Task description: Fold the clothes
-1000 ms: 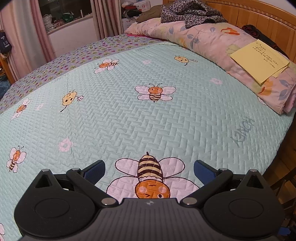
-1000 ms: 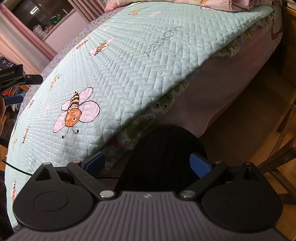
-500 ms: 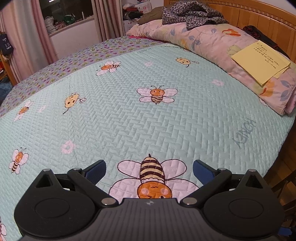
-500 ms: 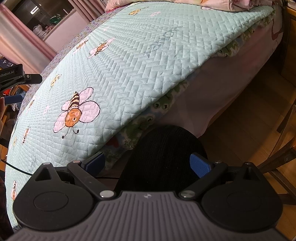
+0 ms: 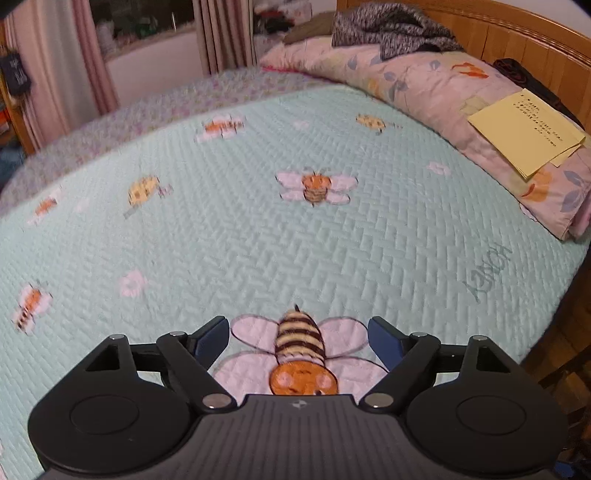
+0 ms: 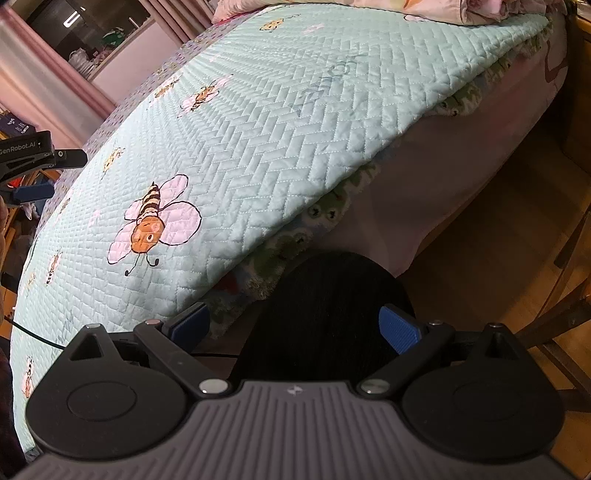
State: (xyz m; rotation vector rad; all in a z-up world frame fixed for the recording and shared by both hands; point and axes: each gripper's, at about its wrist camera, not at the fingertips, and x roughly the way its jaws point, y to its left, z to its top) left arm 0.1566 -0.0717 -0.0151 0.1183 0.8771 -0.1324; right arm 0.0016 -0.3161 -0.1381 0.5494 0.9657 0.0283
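Observation:
A mint quilted bedcover (image 5: 258, 240) printed with bees spreads over the bed. My left gripper (image 5: 297, 328) hovers above its near edge, over a large bee. Its jaws are closing with nothing between them. A speckled dark garment (image 5: 391, 29) lies heaped on the pillows at the head of the bed. My right gripper (image 6: 293, 317) hangs open beside the bed's edge. Below it is a black ribbed shape (image 6: 325, 314); I cannot tell whether this is cloth or a person's leg, and the pads do not press on it.
A pink floral quilt (image 5: 461, 96) lies along the wooden headboard (image 5: 517, 33), with yellow paper sheets (image 5: 524, 129) on it. Another dark item (image 5: 517, 72) sits by the headboard. Wooden floor (image 6: 480, 266) and chair legs (image 6: 565, 314) are to the right of the bed. Curtains (image 5: 221, 33) hang beyond.
The left gripper's fingers have drawn closer together. The right gripper and its view are unchanged.

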